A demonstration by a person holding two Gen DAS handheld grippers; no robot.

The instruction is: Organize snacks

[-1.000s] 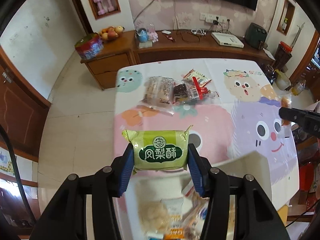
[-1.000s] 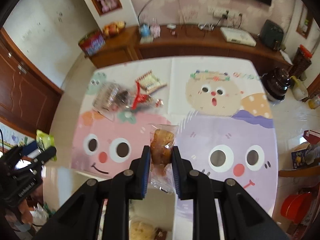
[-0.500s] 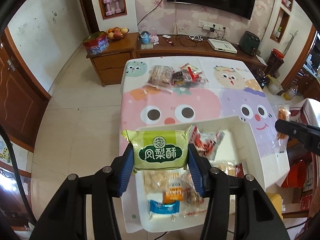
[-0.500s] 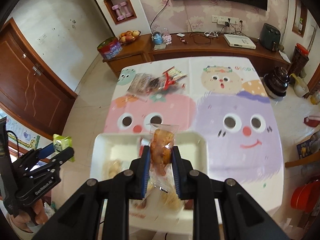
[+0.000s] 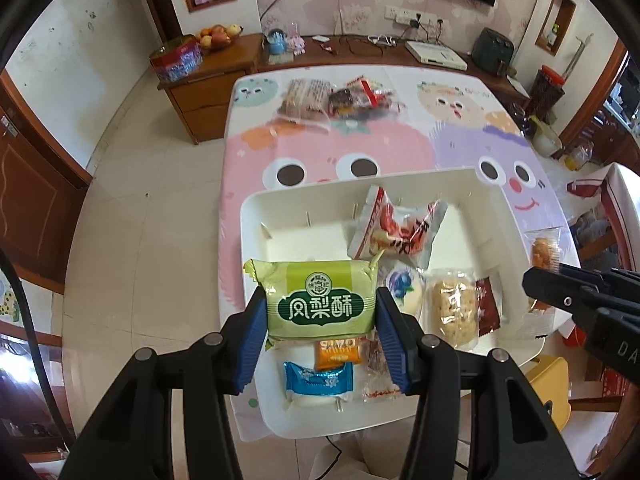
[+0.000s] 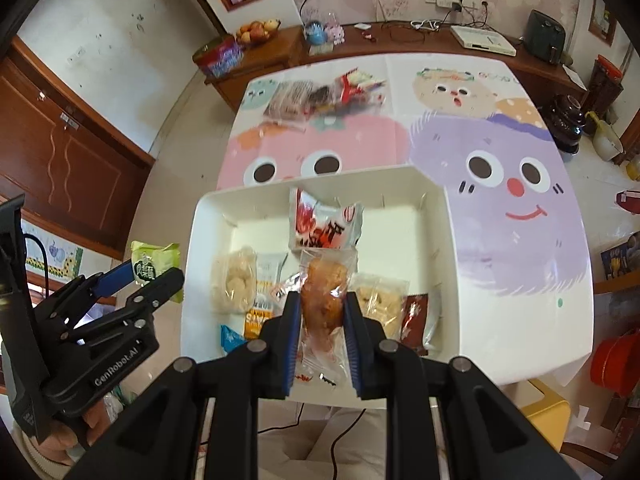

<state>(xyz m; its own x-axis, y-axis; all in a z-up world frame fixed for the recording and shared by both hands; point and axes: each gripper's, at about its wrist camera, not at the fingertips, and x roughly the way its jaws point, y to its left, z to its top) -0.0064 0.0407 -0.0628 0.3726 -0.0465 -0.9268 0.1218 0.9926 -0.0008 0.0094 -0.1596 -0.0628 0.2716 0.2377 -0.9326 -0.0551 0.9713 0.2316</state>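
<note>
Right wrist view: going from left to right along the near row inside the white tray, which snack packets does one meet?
Pale puffed-ball packet → orange packet → clear packet with the fried piece, held in the right gripper → crumbly biscuit packet → dark red packet.

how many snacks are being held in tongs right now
2: a green pineapple cake packet in the left tongs, and a clear-wrapped fried pastry in the right tongs, both over the white tray.

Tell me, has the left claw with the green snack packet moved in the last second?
Yes. The left claw has drawn back from the far snack pile, and the green packet now hangs over the white tray.
</note>
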